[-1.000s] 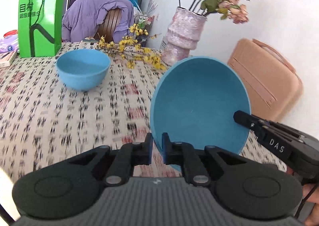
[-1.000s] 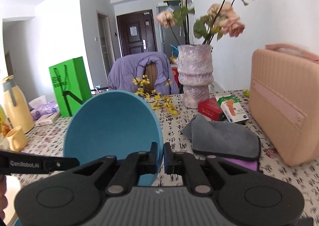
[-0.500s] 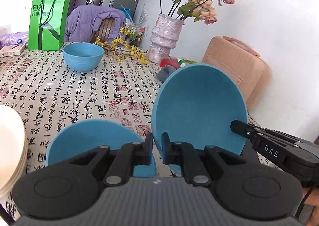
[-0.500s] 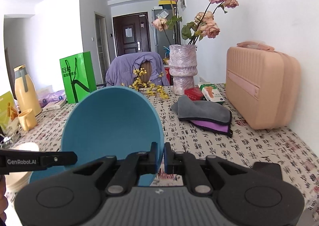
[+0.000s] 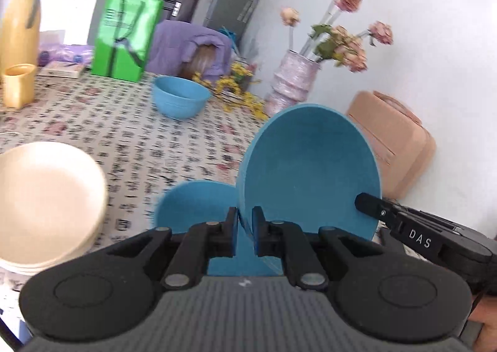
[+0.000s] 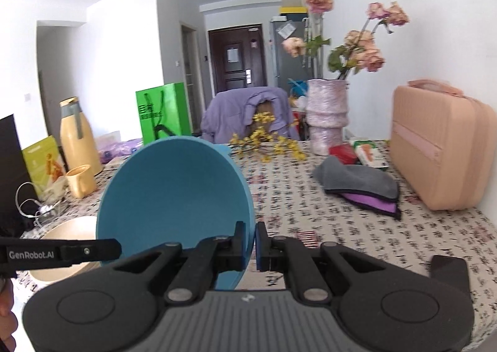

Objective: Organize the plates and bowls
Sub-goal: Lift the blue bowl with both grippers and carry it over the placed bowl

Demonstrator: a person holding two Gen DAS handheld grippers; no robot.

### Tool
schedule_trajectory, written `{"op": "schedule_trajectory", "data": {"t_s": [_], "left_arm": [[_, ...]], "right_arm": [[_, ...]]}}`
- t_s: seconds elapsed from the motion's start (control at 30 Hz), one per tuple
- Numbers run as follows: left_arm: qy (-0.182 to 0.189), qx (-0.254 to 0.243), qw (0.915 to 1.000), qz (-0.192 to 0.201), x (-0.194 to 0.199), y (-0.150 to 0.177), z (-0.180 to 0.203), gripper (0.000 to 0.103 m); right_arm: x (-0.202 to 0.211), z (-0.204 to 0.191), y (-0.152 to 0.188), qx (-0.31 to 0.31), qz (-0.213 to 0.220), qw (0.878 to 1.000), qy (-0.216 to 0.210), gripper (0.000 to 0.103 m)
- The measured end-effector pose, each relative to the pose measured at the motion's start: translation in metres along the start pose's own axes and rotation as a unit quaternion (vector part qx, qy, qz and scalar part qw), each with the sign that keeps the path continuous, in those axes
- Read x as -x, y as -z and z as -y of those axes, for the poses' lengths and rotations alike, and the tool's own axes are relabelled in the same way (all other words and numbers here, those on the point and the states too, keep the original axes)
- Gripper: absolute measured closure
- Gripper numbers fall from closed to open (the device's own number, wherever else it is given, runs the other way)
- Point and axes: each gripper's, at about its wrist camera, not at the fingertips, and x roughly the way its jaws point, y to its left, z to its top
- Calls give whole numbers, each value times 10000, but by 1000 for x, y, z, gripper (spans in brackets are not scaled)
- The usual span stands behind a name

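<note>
A deep blue plate is held tilted on edge above the table. My left gripper is shut on its left rim, and my right gripper is shut on its right rim. The right gripper's fingers show in the left wrist view, the left gripper's fingers in the right wrist view. Below the held plate a second blue plate lies on the table. A stack of cream plates sits to the left. A blue bowl stands further back.
On the patterned tablecloth stand a green bag, a yellow flask with a cup, a vase of flowers and a pink case. Folded cloths lie by the case.
Both grippers have carried the blue plate back toward the near end and to the left. The second blue plate and the cream stack have come into view below.
</note>
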Motion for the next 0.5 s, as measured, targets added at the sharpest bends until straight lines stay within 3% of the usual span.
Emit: {"op": "schedule_trajectory", "data": {"t_s": [0.27, 0.5], "left_arm": [[-292, 131, 9994, -102, -1, 0, -35, 94], [-201, 247, 9992, -239, -6, 1, -52, 93]], "right_arm": [[-30, -29, 7, -94, -328, 9988, -360, 97], [-41, -41, 14, -90, -566, 9978, -329, 94]]}}
